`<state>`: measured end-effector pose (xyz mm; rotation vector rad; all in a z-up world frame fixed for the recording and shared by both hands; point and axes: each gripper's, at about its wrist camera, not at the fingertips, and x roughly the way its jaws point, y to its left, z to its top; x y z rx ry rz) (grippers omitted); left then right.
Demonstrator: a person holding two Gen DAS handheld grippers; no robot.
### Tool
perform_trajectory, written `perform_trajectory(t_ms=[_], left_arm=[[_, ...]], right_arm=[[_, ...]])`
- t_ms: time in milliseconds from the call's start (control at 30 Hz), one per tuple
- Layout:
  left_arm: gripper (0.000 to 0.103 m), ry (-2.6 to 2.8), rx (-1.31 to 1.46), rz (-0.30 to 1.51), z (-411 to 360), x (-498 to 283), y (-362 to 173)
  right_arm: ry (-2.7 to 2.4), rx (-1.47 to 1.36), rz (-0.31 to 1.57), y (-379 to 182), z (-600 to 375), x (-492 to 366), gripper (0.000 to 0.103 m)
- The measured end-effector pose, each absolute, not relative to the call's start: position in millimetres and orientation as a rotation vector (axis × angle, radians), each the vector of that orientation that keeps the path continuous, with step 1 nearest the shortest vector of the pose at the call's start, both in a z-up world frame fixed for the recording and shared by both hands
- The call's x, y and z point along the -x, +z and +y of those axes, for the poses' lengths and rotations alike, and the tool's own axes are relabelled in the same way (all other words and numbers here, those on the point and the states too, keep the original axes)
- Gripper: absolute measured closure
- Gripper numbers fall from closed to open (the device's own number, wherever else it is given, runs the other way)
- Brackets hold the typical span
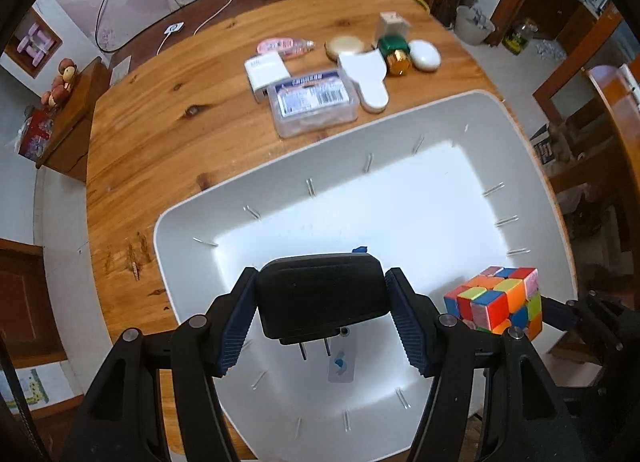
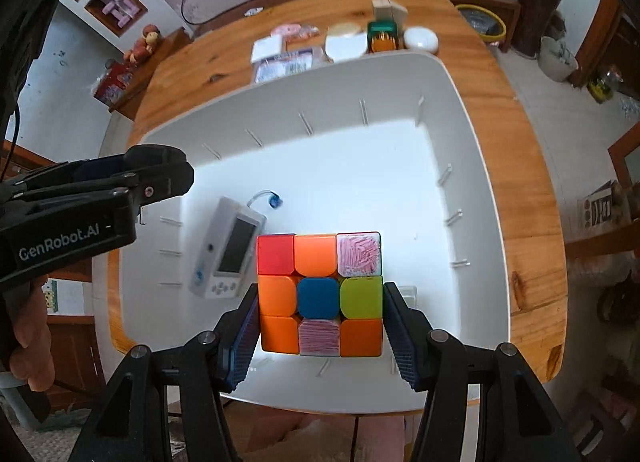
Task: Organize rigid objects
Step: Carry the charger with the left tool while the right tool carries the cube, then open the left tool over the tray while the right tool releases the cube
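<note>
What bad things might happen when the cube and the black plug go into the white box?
The puzzle cube, clamped in the right gripper, hangs right beside the small white handheld device lying in the white bin, so it may bump it. The black charger in the left gripper has bare metal prongs that might scratch the device if it lands there.

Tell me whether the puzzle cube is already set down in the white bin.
Not set down, as far as shows: the puzzle cube is clamped in the right claw above the white bin.
</note>
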<state>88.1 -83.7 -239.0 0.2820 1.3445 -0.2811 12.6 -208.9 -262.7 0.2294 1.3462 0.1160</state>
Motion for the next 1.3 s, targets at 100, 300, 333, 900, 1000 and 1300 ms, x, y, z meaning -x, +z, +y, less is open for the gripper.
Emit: perform_trajectory(t_ms=[100,300,333,900,1000,1300], left_arm=[[0.036,-0.277,-0.282,1.367,-85,-90,-248],[0.036,-0.264,-0.293,1.397,-90,-93,-264],[0.036,-0.261,-0.293,1.404,-90,-93,-267],[0.036,-0.253,-0.278,1.416,-100,-114,-285],[0.035,-0.255,-0.277,1.421,-103,-118,-288],[0.035,-0.267,-0.26,1.449,-107,-124,-298]], right_arm=[[0.118,-0.225,1.368,-274,-209,-13,0.045],[0.123,-0.211,1.403,-293,-205,-14,0.045],[0.127,-0.201,1.397,-293,-204,-14,0.045],[0.168,-0.074,1.329,-292,-185,-19,0.045],[0.178,-0.075,1.316,-293,-183,-22,0.045],[0.212,-0.089,1.298,-296,-176,-28,0.044]])
